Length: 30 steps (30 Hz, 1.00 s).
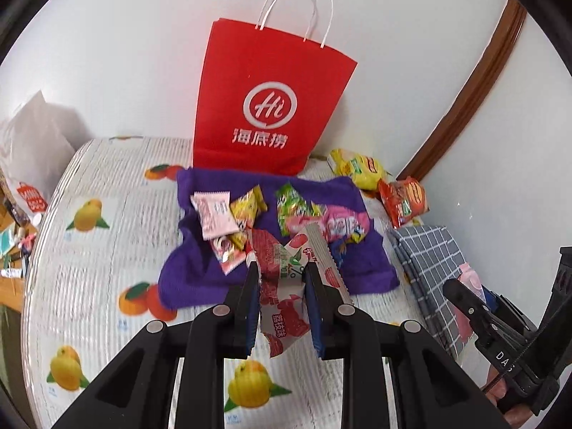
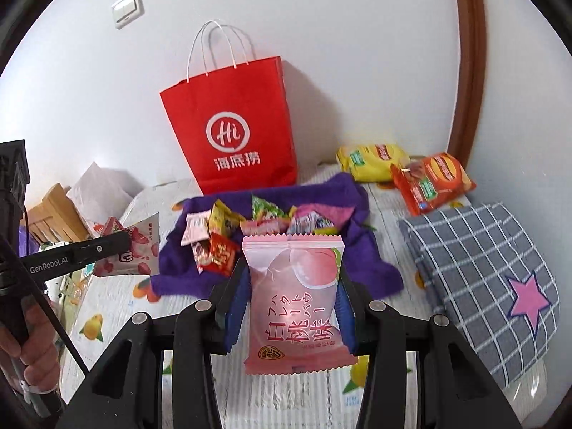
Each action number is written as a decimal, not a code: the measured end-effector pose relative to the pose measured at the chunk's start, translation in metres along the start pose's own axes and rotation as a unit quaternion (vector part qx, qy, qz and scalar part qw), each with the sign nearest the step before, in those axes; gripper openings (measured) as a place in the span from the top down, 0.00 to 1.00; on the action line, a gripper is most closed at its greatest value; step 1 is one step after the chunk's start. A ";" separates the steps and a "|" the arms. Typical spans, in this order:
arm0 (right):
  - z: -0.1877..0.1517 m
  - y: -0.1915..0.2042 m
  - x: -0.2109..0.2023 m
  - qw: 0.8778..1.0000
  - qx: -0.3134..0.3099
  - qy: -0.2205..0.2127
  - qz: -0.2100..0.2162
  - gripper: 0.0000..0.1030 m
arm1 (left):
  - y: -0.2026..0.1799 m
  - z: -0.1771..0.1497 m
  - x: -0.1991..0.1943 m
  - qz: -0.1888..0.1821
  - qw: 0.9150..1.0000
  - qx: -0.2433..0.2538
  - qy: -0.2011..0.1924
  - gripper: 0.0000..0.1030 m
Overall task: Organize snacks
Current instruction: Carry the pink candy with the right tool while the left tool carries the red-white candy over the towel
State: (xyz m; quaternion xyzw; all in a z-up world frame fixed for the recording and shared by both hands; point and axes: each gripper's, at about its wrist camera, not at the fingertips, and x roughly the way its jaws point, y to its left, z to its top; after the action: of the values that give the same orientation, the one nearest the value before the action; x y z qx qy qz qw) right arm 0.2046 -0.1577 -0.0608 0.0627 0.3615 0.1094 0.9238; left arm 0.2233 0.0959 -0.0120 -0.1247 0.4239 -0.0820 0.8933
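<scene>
My left gripper [image 1: 280, 268] is shut on a crumpled red-and-white lychee snack packet [image 1: 286, 296], held above the table. The same packet [image 2: 132, 254] shows at the left of the right wrist view, in the left gripper's black finger [image 2: 89, 250]. My right gripper [image 2: 289, 271] is shut on a flat pink peach snack packet [image 2: 296, 304], also lifted. Several small snack packets [image 1: 250, 214] lie on a purple cloth [image 1: 200, 271]. A red paper bag [image 1: 268, 107] with white handles stands upright behind the cloth, against the wall.
A yellow chip bag [image 2: 371, 161] and an orange chip bag [image 2: 432, 182] lie at the back right corner. A folded grey checked cloth [image 2: 482, 261] with a pink star sits on the right. The table [image 1: 89, 250] has a fruit-print cover. A white plastic bag [image 1: 32, 150] is at the far left.
</scene>
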 end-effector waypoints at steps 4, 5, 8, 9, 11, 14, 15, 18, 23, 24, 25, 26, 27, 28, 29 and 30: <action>0.016 -0.001 0.010 1.000 0.000 -0.004 0.000 0.57 | -0.002 0.017 0.010 0.001 1.000 0.002 -0.004 0.79; 0.020 -0.002 0.014 1.000 0.000 -0.003 0.000 0.57 | -0.002 0.021 0.014 0.000 1.000 0.002 -0.005 0.79; 0.032 -0.004 0.028 1.000 0.004 0.001 0.002 0.57 | -0.003 0.034 0.024 -0.001 1.000 0.001 -0.007 0.79; 0.036 -0.004 0.032 1.000 0.004 0.002 0.002 0.57 | -0.003 0.038 0.027 0.000 1.000 0.001 -0.008 0.79; 0.043 -0.004 0.041 1.000 0.005 0.004 0.002 0.57 | -0.003 0.045 0.032 0.003 1.000 0.002 -0.012 0.79; 0.054 -0.005 0.054 1.000 0.011 0.006 0.005 0.57 | -0.001 0.054 0.041 0.008 1.000 -0.001 -0.016 0.79; 0.056 -0.006 0.057 1.000 0.013 0.007 0.007 0.57 | 0.001 0.057 0.044 0.008 1.000 -0.002 -0.015 0.79; 0.069 -0.007 0.071 1.000 0.021 0.012 0.018 0.57 | 0.007 0.066 0.052 0.007 1.000 -0.014 -0.015 0.79; 0.089 -0.004 0.090 0.999 0.024 0.017 0.034 0.57 | 0.018 0.075 0.065 0.004 0.999 -0.032 -0.021 0.79; 0.091 -0.003 0.092 0.999 0.023 0.016 0.035 0.57 | 0.019 0.075 0.067 0.007 0.999 -0.033 -0.022 0.79; 0.093 -0.002 0.094 0.999 0.020 0.016 0.036 0.57 | 0.021 0.074 0.070 0.012 0.999 -0.033 -0.022 0.79; 0.096 -0.001 0.098 0.999 0.018 0.015 0.039 0.57 | 0.024 0.073 0.075 0.019 0.999 -0.035 -0.016 0.79; 0.097 0.000 0.101 0.999 0.017 0.014 0.041 0.57 | 0.025 0.074 0.078 0.022 0.999 -0.036 -0.013 0.79; 0.099 0.000 0.104 0.999 0.016 0.016 0.041 0.57 | 0.028 0.074 0.081 0.024 0.999 -0.037 -0.010 0.79; 0.101 0.001 0.108 0.999 0.015 0.018 0.043 0.57 | 0.030 0.074 0.083 0.026 0.999 -0.038 -0.010 0.79; 0.102 0.001 0.110 0.999 0.014 0.017 0.045 0.57 | 0.031 0.074 0.084 0.026 0.999 -0.040 -0.008 0.79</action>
State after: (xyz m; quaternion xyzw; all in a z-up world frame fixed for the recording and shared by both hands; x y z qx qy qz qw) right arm 0.3531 -0.1335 -0.0579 0.0902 0.3757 0.1469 0.9105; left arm 0.3349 0.1159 -0.0382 -0.1496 0.4226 -0.0409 0.8929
